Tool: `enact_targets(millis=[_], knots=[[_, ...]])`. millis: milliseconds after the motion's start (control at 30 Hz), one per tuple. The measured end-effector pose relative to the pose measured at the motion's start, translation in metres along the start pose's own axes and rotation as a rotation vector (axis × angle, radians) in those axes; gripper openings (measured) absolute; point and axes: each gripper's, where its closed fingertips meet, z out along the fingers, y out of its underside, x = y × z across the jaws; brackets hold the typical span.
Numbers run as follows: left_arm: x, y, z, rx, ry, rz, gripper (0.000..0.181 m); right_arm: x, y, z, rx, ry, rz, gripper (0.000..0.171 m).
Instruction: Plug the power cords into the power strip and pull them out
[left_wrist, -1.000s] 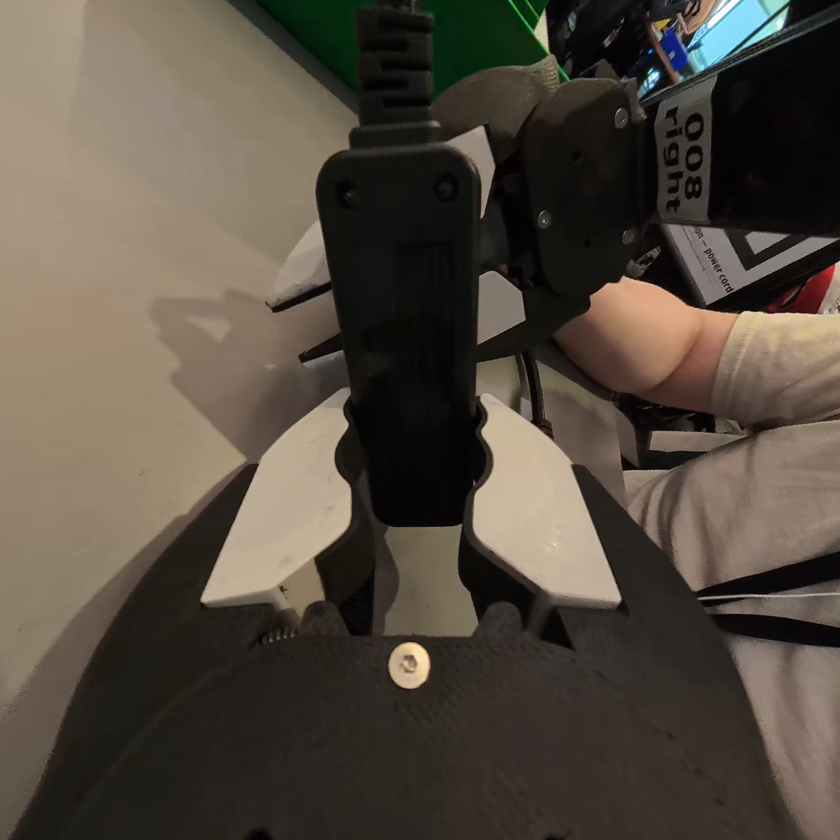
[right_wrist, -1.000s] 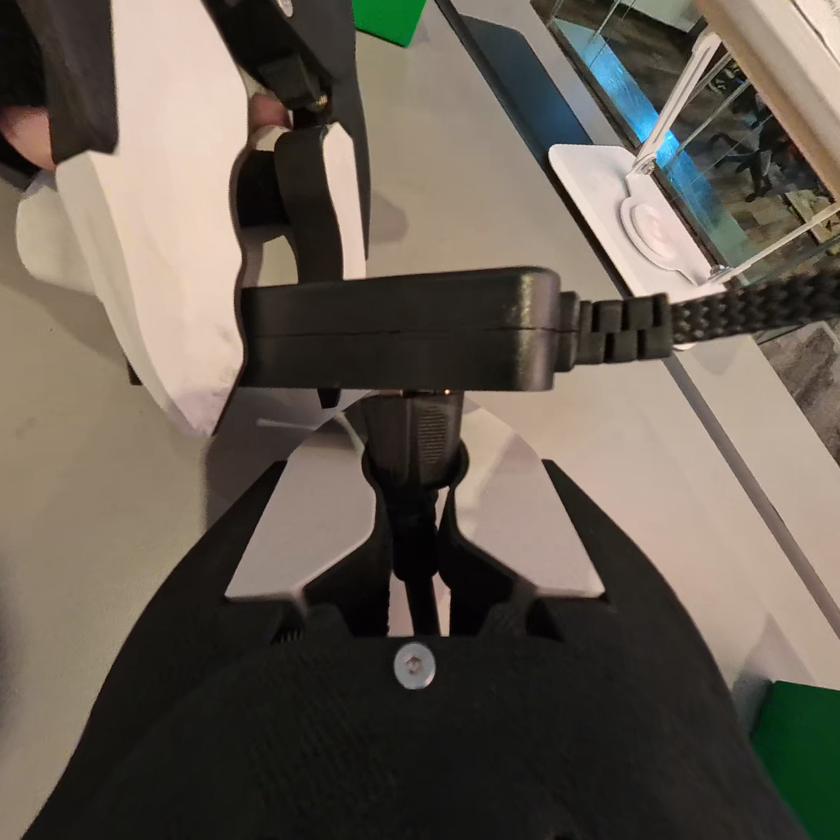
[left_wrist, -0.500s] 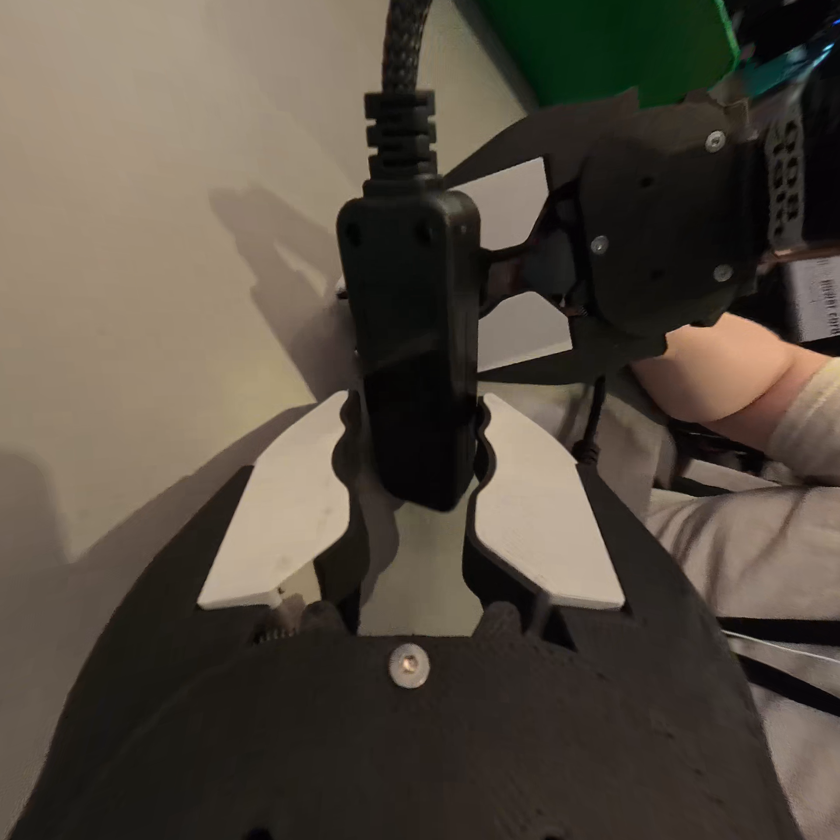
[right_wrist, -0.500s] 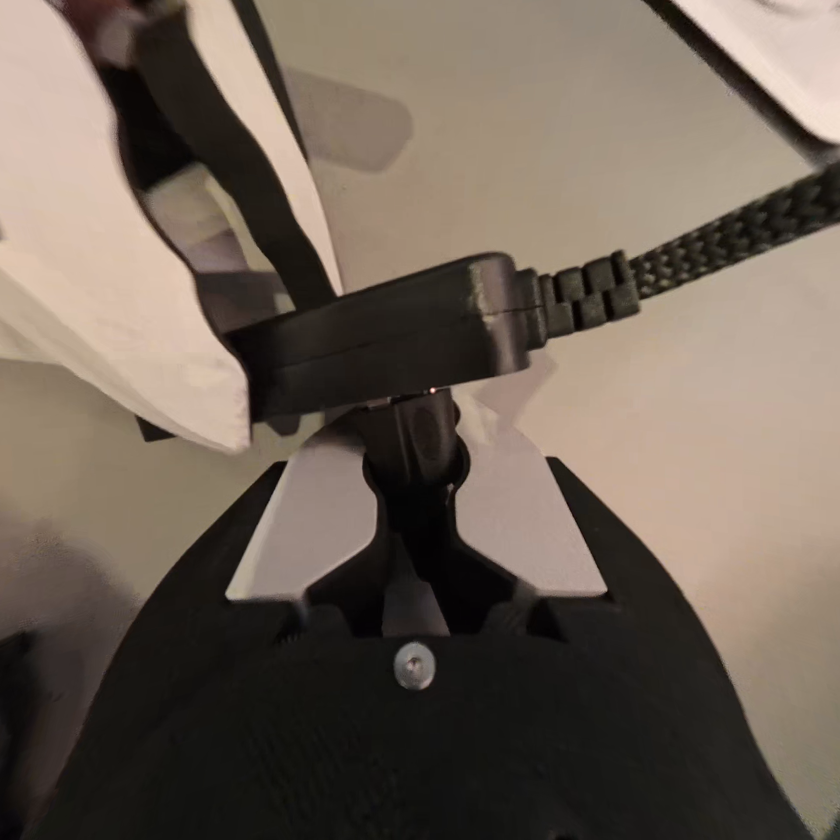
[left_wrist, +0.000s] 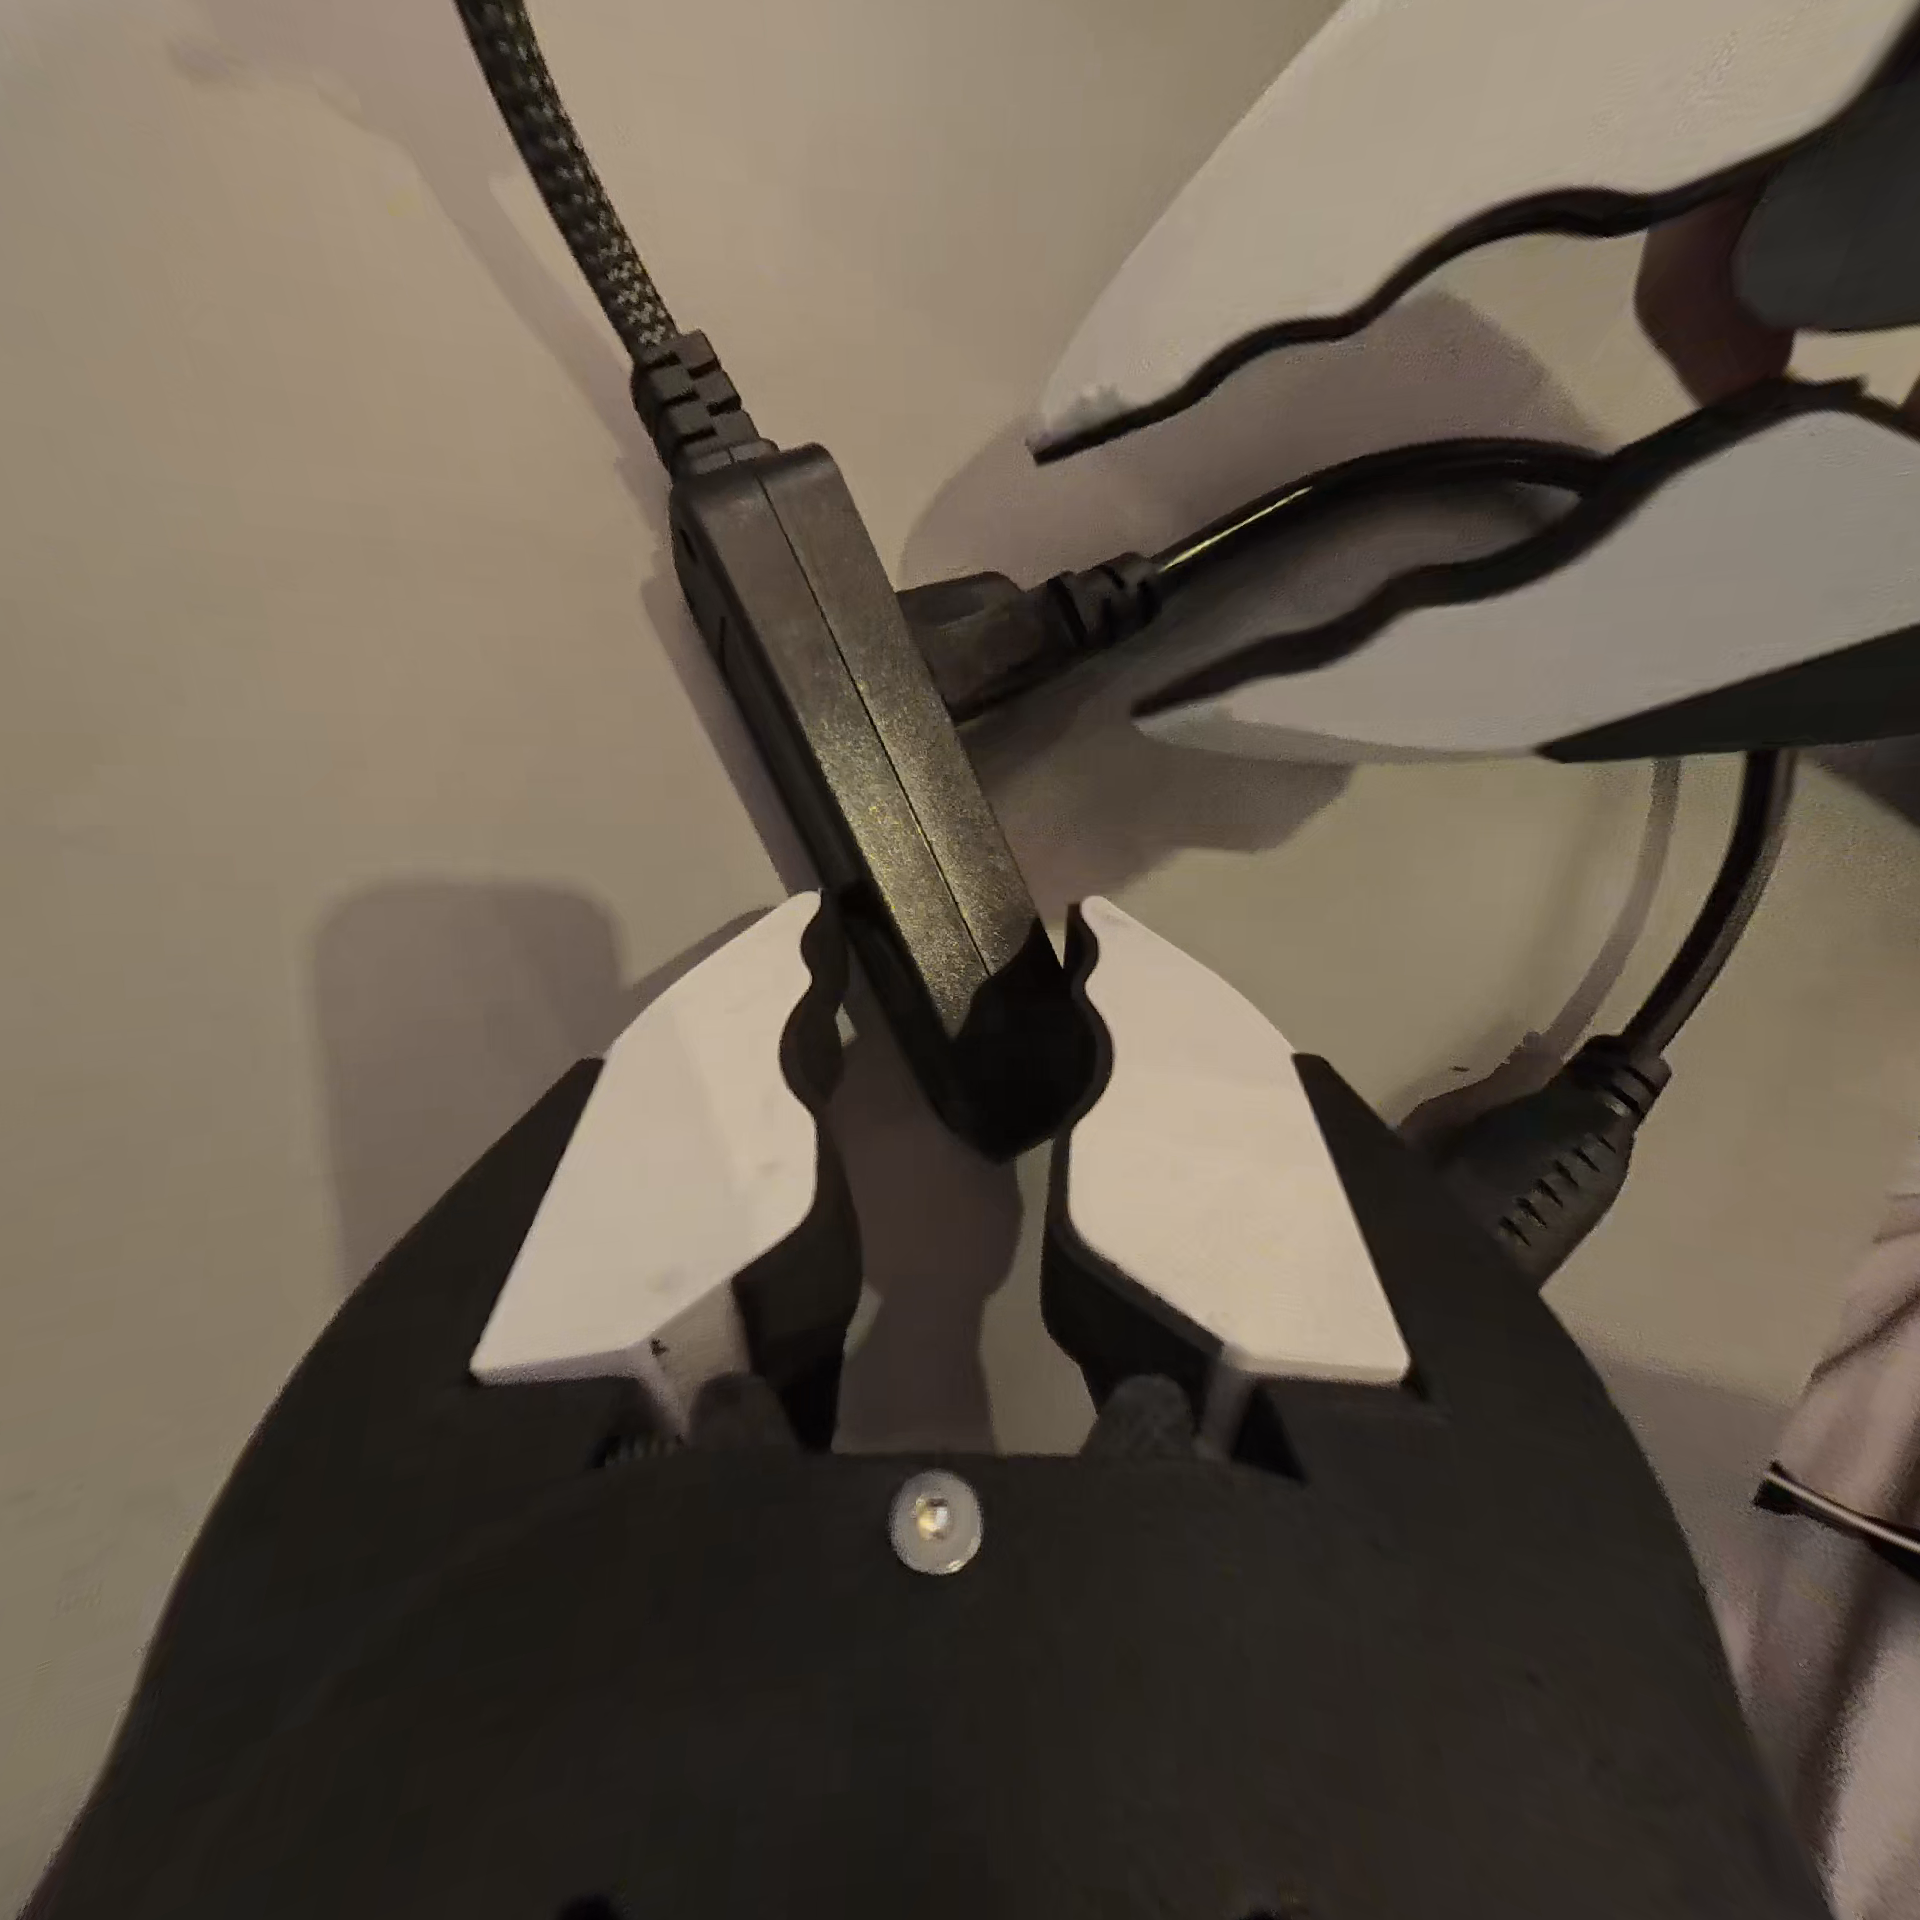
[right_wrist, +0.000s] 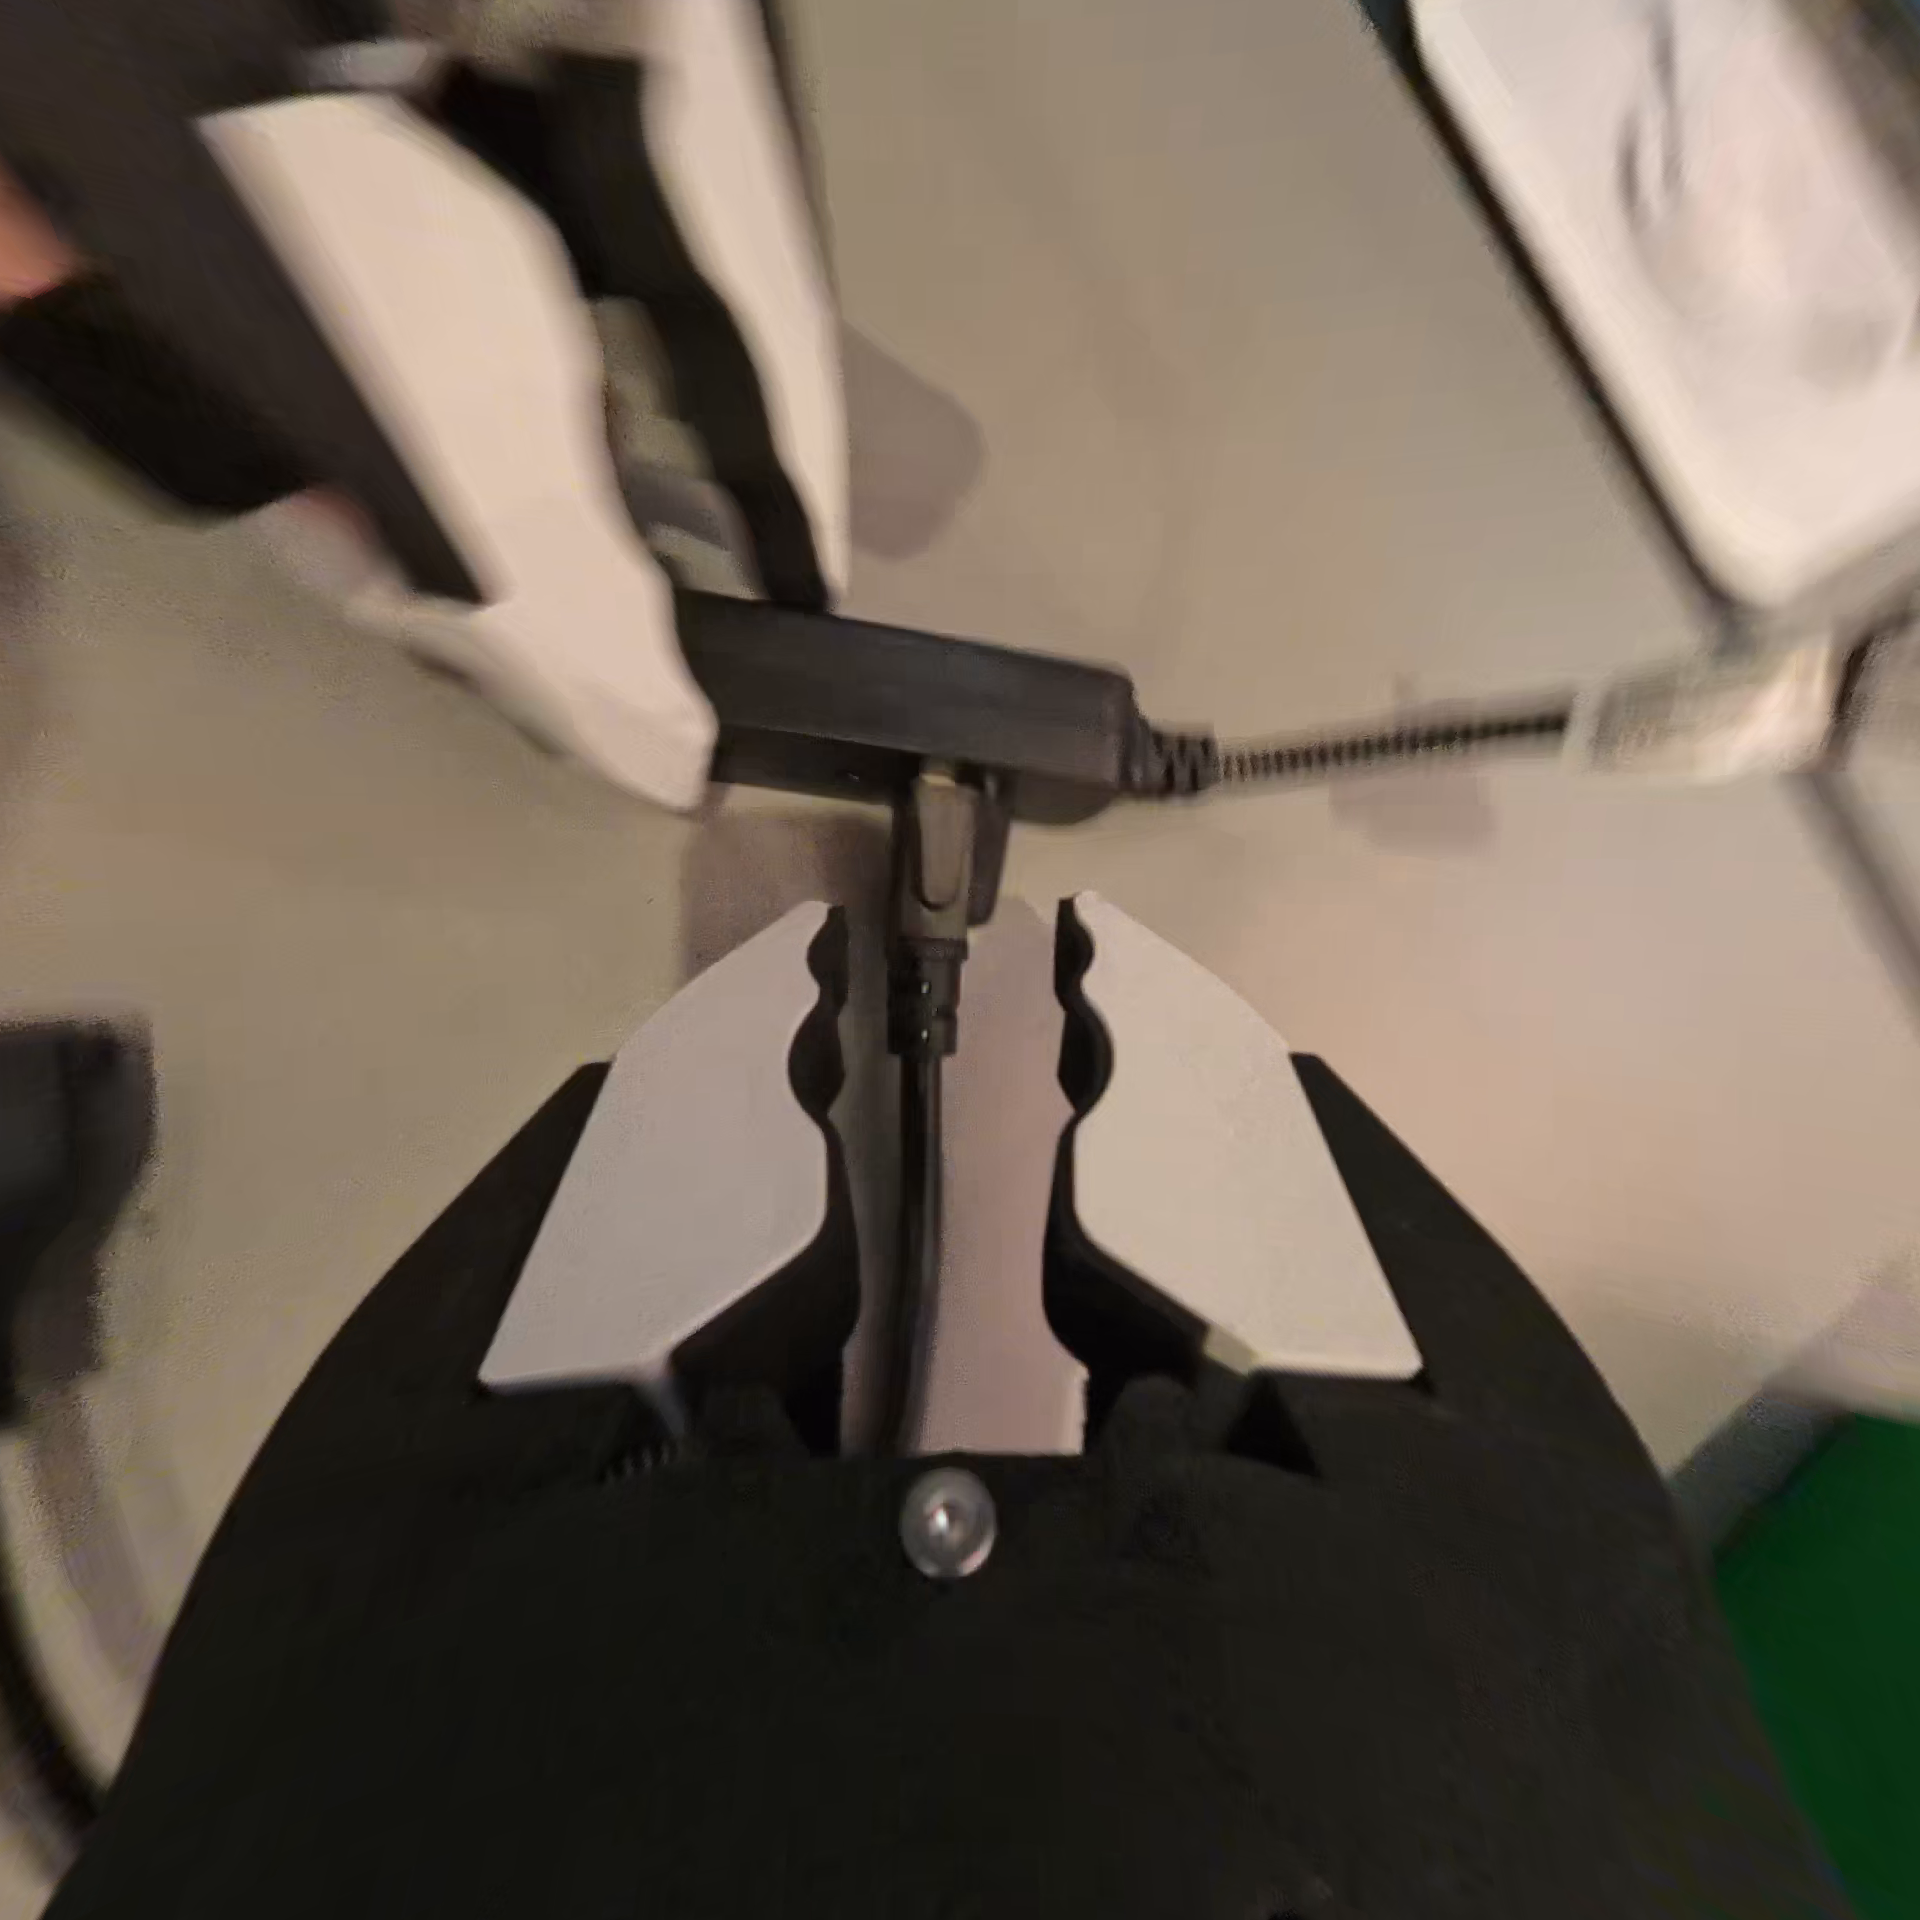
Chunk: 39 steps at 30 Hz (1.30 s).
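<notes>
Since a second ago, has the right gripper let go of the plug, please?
Yes: the right gripper has opened and backed off the plug, which stays in the power strip.

We see dim, warm indoor light in both views. In the left wrist view the picture is mostly sharp; the strip (left_wrist: 883, 821) shows a grainy sheen, and soft shadows fall on the beige table (left_wrist: 260, 623), one a rounded patch at centre left. The white fingers (left_wrist: 1455, 239) at upper right are slightly smeared. The right wrist view is heavily motion-blurred, worst toward its edges, with only the plug (right_wrist: 935, 862) near centre fairly readable. Both views bulge with wide-angle distortion.
</notes>
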Motion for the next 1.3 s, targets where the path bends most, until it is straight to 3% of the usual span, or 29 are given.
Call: enact_targets(millis=[67,133,300,433,867,1000,1167,1300], knots=[[-0.008,0.001,-0.004,-0.020,-0.044,0.044,0.036,-0.009,-0.015,0.002,0.105,-0.012,-0.276,0.042],[-0.015,0.004,-0.008,-0.055,-0.088,0.100,0.035,-0.011,-0.015,0.009,0.081,-0.009,-0.460,0.041],[-0.020,0.004,-0.009,-0.019,-0.027,0.089,0.036,-0.009,-0.025,0.021,0.092,-0.003,-0.625,0.041],[-0.020,0.005,-0.009,-0.001,0.016,0.065,0.037,-0.004,-0.011,0.033,-0.008,0.031,-0.756,0.041],[-0.020,0.005,-0.008,0.008,0.055,0.062,0.039,-0.003,-0.010,0.041,-0.074,0.143,-0.966,0.038],[-0.021,0.007,-0.005,-0.003,0.050,0.063,0.044,0.000,-0.010,0.043,-0.182,0.149,-1.009,0.039],[-0.031,0.006,0.011,-0.028,-0.186,0.194,0.049,-0.001,-0.011,0.043,-0.258,0.098,-1.026,0.038],[-0.035,0.002,0.012,0.028,-0.167,0.198,0.044,-0.003,-0.008,0.041,-0.269,0.005,-1.018,0.041]])
